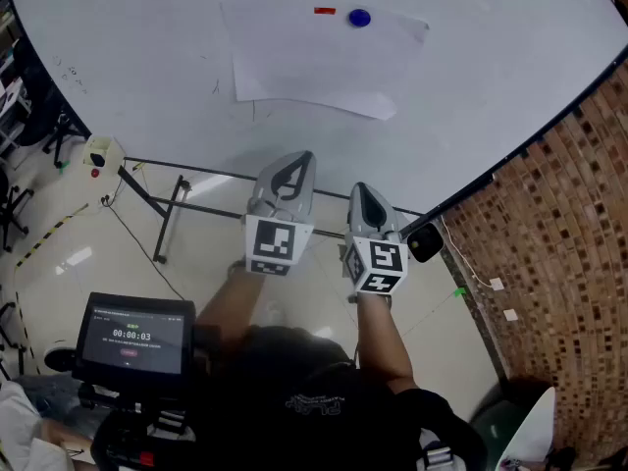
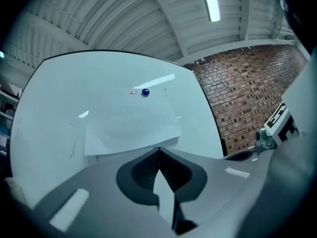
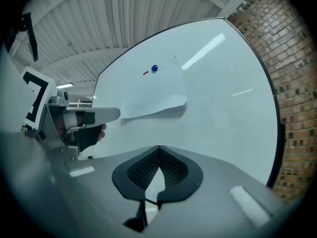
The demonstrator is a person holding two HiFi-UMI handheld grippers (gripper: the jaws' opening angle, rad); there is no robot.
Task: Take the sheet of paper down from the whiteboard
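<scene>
A white sheet of paper (image 1: 319, 57) hangs on the whiteboard (image 1: 491, 86), pinned near its top edge by a blue round magnet (image 1: 359, 17), with a small red magnet (image 1: 324, 11) just left of it. The sheet's lower edge curls off the board. My left gripper (image 1: 296, 160) and right gripper (image 1: 361, 190) are side by side below the sheet, apart from it, both shut with nothing in them. The left gripper view shows the paper (image 2: 131, 120) and blue magnet (image 2: 145, 92) beyond its closed jaw tips (image 2: 158, 150). In the right gripper view the paper (image 3: 151, 93) lies ahead and up to the left.
A brick wall (image 1: 559, 253) meets the whiteboard's right edge. The board's metal stand (image 1: 167, 214) and a small yellow box (image 1: 101, 152) are low on the left. A screen with a timer (image 1: 132, 337) sits at the person's left side.
</scene>
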